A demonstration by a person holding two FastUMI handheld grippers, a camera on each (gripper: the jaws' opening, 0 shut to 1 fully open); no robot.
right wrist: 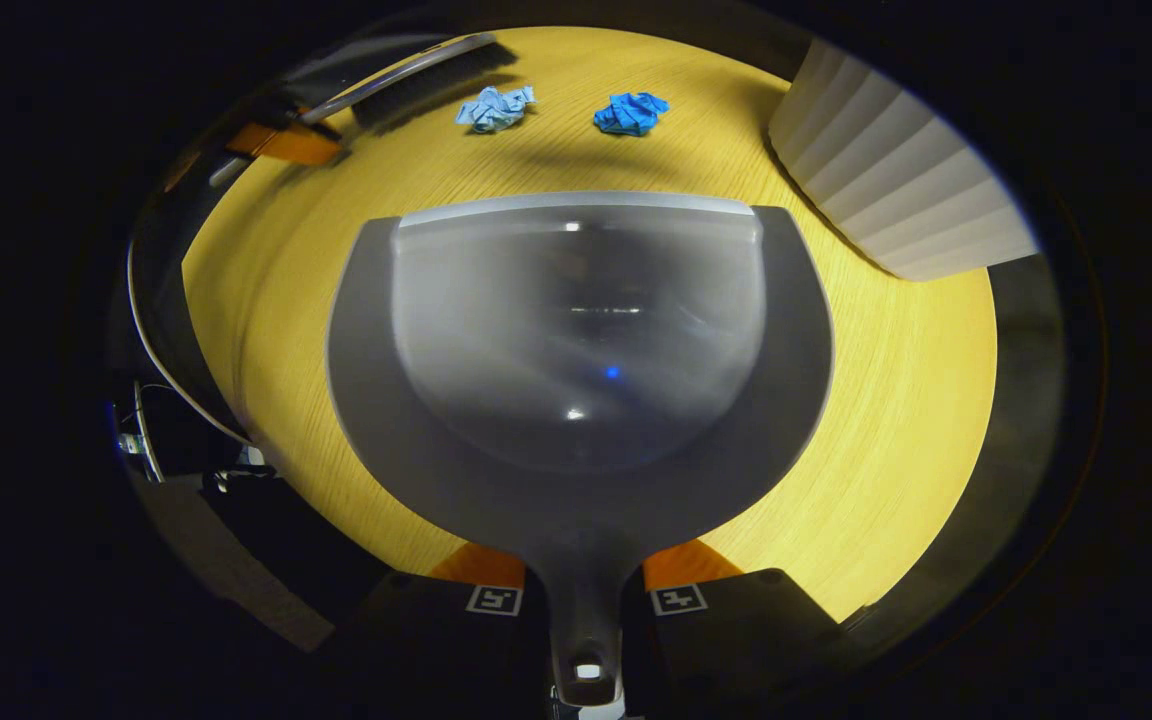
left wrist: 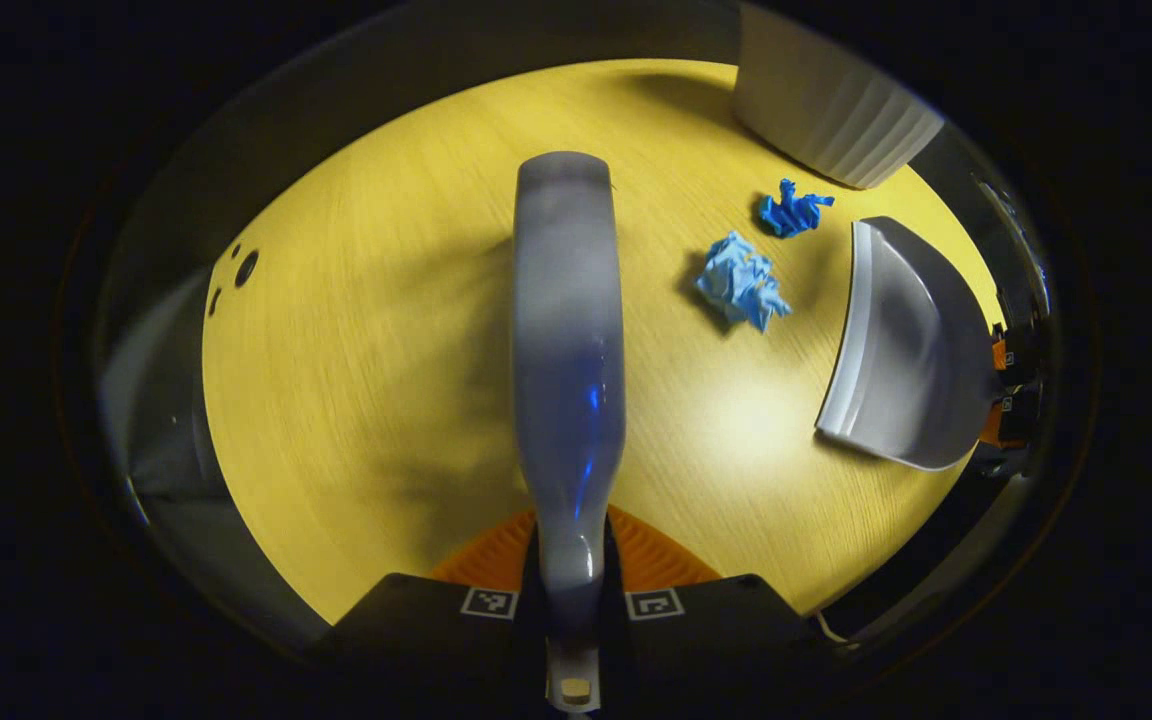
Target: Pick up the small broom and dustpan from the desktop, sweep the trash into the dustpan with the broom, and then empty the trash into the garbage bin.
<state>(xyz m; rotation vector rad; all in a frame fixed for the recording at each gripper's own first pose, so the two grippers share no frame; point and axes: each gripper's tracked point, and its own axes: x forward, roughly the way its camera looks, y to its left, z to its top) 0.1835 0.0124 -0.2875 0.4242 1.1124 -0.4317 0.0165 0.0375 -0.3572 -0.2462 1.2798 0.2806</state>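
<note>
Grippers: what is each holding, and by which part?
Left tool grips the broom by its handle end. Right tool grips the dustpan by its handle.

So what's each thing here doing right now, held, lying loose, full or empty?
Broom: held by its handle in the left gripper.
Dustpan: held by its handle in the right gripper, empty.
Light blue paper wad: crumpled, loose on the desk.
Dark blue paper wad: crumpled, loose on the desk.
Garbage bin: contents hidden.
</note>
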